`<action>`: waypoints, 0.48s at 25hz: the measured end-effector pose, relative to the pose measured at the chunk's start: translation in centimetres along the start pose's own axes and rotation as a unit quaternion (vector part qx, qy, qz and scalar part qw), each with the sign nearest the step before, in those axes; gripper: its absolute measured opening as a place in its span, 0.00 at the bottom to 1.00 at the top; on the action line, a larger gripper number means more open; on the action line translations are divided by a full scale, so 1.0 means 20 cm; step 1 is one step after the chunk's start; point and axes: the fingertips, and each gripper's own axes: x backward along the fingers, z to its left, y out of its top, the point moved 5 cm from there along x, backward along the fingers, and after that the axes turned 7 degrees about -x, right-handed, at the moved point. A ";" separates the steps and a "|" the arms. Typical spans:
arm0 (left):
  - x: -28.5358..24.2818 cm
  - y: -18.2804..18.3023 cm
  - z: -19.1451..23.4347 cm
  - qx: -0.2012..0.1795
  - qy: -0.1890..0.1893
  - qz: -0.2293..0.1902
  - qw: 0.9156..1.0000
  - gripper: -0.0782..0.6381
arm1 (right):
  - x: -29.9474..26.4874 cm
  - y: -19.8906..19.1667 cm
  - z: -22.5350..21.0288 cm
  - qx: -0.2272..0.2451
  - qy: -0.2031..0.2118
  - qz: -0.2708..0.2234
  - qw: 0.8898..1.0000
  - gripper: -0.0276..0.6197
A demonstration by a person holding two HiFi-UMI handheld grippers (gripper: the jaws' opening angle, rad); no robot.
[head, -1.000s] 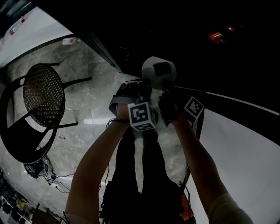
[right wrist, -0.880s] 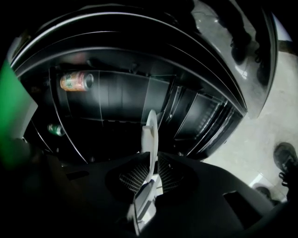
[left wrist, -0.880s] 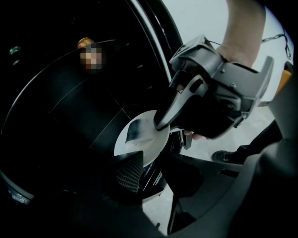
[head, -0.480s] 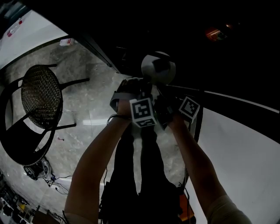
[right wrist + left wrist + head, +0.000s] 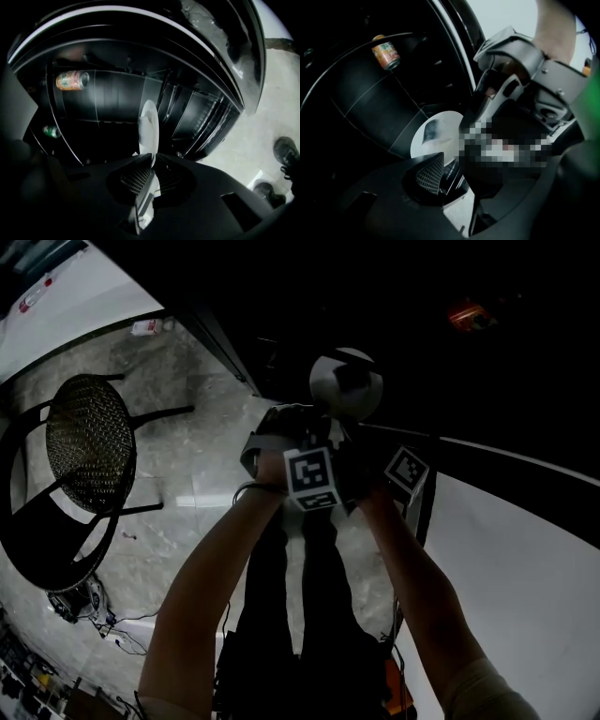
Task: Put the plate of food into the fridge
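A white plate with a dark patch of food on it is held out in front of the dark open fridge. My left gripper and right gripper sit side by side beneath it, both shut on its near rim. In the left gripper view the plate lies flat beyond my left gripper, and the right gripper's grey body is close on the right. The right gripper view shows the plate edge-on, its rim pinched in my right gripper.
Inside the fridge an orange can lies on an upper glass shelf, and a green can sits lower left. A black wire chair stands on the marble floor at the left. The fridge's white door is at the right.
The plate and both grippers have edged slightly up in the head view, toward the fridge. Both grips are unchanged.
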 end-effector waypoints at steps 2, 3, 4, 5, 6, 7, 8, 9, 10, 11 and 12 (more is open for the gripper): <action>0.02 -0.01 -0.01 0.001 0.003 -0.001 1.000 0.27 | 0.00 0.01 0.00 -0.007 -0.001 -0.007 1.000 0.09; 0.03 -0.02 -0.02 0.000 0.003 -0.001 1.000 0.27 | 0.00 0.02 0.00 -0.008 0.001 -0.010 1.000 0.09; 0.04 -0.03 -0.03 -0.003 0.002 -0.001 1.000 0.27 | -0.01 0.02 0.01 -0.011 0.005 -0.014 1.000 0.09; 0.05 -0.03 -0.04 -0.004 0.001 -0.001 1.000 0.27 | -0.01 0.03 0.01 -0.014 0.008 -0.019 1.000 0.09; 0.06 -0.05 -0.05 -0.004 0.001 -0.002 1.000 0.27 | -0.02 0.03 0.02 -0.019 0.011 -0.023 1.000 0.09; 0.07 -0.06 -0.06 -0.002 0.000 -0.002 1.000 0.27 | -0.03 0.03 0.03 -0.023 0.013 -0.027 0.999 0.09; 0.08 -0.07 -0.06 0.000 -0.001 -0.002 1.000 0.27 | -0.03 0.03 0.03 -0.025 0.014 -0.031 0.999 0.09; 0.09 -0.08 -0.07 0.002 -0.002 -0.001 1.000 0.27 | -0.04 0.04 0.04 -0.027 0.015 -0.033 0.999 0.09; 0.09 -0.09 -0.08 0.003 -0.004 0.000 1.000 0.27 | -0.04 0.04 0.04 -0.028 0.017 -0.036 0.999 0.09; 0.10 -0.10 -0.09 0.004 -0.006 0.000 1.000 0.27 | -0.05 0.05 0.04 -0.030 0.019 -0.038 0.999 0.09; 0.10 -0.11 -0.10 0.005 -0.007 0.001 1.000 0.27 | -0.05 0.05 0.04 -0.031 0.020 -0.041 0.998 0.09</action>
